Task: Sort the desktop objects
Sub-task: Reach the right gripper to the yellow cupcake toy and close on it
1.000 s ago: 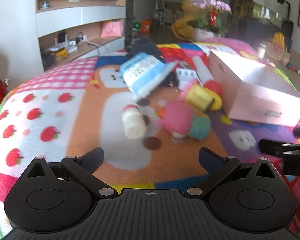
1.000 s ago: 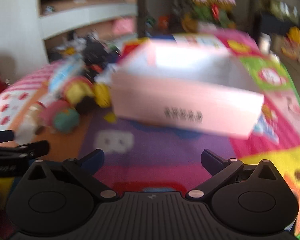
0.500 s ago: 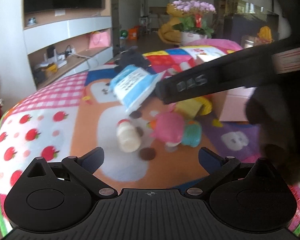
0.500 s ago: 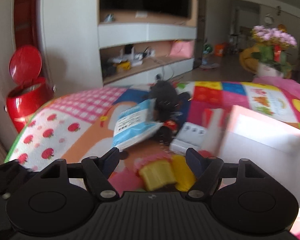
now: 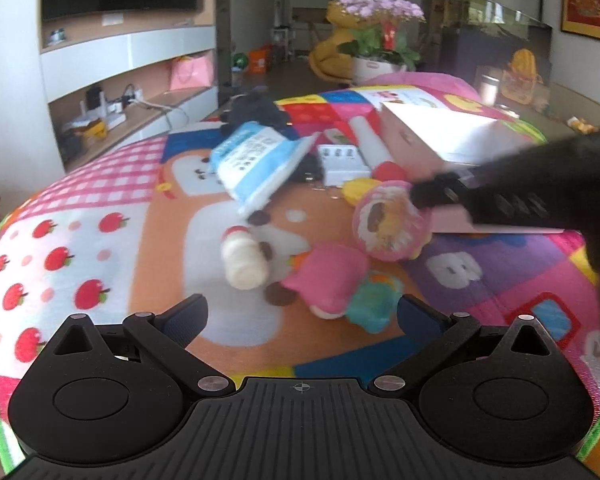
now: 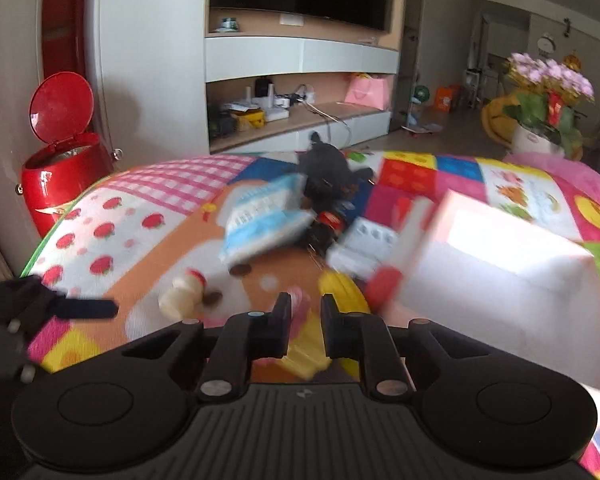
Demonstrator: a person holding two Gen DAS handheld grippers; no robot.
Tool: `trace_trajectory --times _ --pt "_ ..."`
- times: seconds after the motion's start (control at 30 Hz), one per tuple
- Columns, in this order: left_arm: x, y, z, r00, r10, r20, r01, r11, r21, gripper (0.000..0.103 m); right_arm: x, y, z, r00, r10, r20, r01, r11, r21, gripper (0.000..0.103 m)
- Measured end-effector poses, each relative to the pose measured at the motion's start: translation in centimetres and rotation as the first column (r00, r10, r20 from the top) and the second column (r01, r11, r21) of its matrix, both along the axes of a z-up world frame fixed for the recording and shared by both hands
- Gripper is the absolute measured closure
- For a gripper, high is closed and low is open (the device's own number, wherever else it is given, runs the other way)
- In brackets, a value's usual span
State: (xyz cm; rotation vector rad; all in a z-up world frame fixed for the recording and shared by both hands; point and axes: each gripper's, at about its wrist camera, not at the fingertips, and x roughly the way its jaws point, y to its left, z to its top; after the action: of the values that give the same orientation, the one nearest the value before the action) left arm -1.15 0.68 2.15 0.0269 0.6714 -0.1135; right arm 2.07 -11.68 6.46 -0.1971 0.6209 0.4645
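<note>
A heap of small objects lies on a colourful mat: a blue-and-white packet, a small white bottle, a pink and teal plush toy, a white battery charger and a black plush. My right gripper is shut on a pink-lidded yellow cup; in the left wrist view the cup's round pink lid hangs above the mat beside the pink box. My left gripper is open and empty, low over the mat before the plush toy.
The open pink box stands at the right of the heap. A white tube with a red cap lies against it. Brown coins dot the mat. A red bin stands off the mat's left edge.
My right gripper swung from the box to the heap, closed on the yellow cup and lifted it. My left gripper stayed open and nearly still.
</note>
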Motion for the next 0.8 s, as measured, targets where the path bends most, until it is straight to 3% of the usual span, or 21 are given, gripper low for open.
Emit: trace_trajectory --times 0.13,0.3,0.4,0.47,0.57,0.7,0.8 --pt "0.3 -1.5 0.1 0.999 -0.051 0.005 0.051 0.999 0.015 0.000 -1.9 -2.9 -1.3 0.997 -0.057 -0.051 0.056 0.998 -0.022 0.087" --pt "1.3 -3.0 0.0 0.996 -0.090 0.030 0.087 0.993 0.081 0.000 -3.4 -6.4 -2.6 0.985 -0.151 -0.080 0.152 0.988 0.002 0.078" --pt "2.2 -3.2 -0.4 0.996 -0.089 0.020 0.087 0.990 0.109 0.000 -4.2 -7.4 -2.4 0.983 -0.176 -0.051 0.178 0.983 0.035 0.059" --pt "2.2 -3.1 -0.4 0.996 -0.085 0.016 0.083 0.990 0.111 0.000 -4.7 -7.4 -2.0 0.987 -0.158 -0.023 0.159 0.986 0.056 0.041" --pt "1.7 -2.6 -0.3 0.997 -0.075 0.018 0.073 0.992 0.106 0.000 -4.4 -7.1 -1.7 0.992 -0.120 -0.027 0.123 0.985 0.123 0.034" --pt "1.3 -1.4 -0.5 1.000 -0.027 0.006 0.026 0.990 0.141 0.000 -1.2 -7.1 -2.5 0.974 -0.179 -0.139 0.210 0.945 0.250 0.029" --pt "1.2 0.0 -0.4 1.000 0.025 0.002 -0.025 0.989 0.146 0.000 1.1 -6.7 -3.8 0.946 -0.233 -0.223 0.293 0.911 0.290 0.027"
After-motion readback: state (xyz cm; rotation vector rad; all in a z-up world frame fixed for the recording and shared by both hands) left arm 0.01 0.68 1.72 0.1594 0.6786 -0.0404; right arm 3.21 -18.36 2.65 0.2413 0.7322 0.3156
